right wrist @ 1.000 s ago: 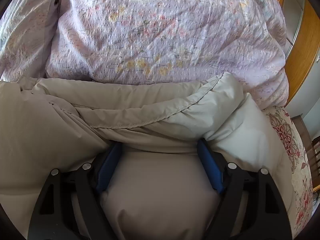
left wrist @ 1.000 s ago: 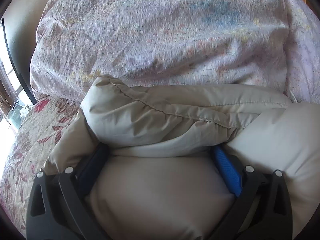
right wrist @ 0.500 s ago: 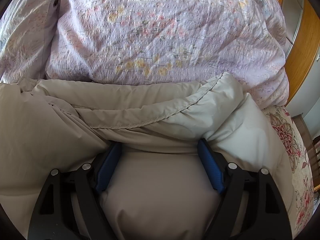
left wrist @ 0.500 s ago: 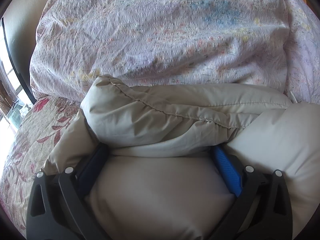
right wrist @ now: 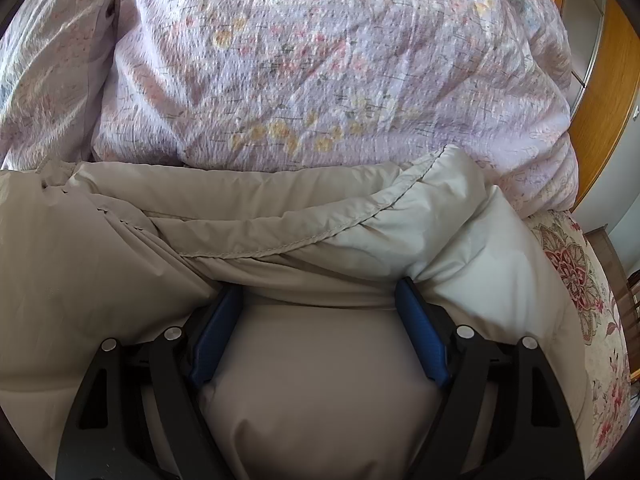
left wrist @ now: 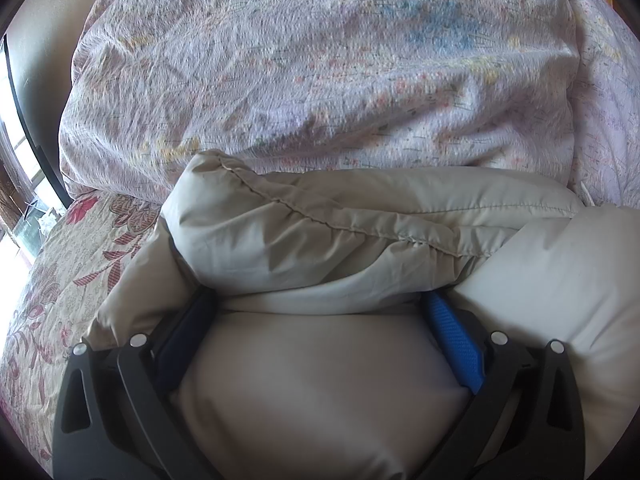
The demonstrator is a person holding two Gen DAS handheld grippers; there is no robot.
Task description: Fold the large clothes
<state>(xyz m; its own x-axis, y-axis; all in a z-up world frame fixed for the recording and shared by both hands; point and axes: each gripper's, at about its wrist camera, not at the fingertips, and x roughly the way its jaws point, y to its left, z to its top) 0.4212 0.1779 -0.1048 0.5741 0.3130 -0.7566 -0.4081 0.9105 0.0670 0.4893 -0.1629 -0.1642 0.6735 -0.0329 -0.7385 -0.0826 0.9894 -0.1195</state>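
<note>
A puffy beige padded coat (left wrist: 304, 232) lies folded on the bed, its stitched hem edge on top; it also fills the right wrist view (right wrist: 280, 216). My left gripper (left wrist: 320, 304) has its blue-padded jaws wide apart with a thick bulge of the coat pressed between them. My right gripper (right wrist: 320, 292) stands the same way on the coat's right end, jaws wide around the padding. The fingertips are buried under the folded layer.
A lilac flowered duvet (left wrist: 320, 64) is heaped just behind the coat, seen also in the right wrist view (right wrist: 320, 64). A cream bedspread with red flowers (left wrist: 60, 280) lies beneath. A window is at far left; a wooden wardrobe (right wrist: 604, 92) at far right.
</note>
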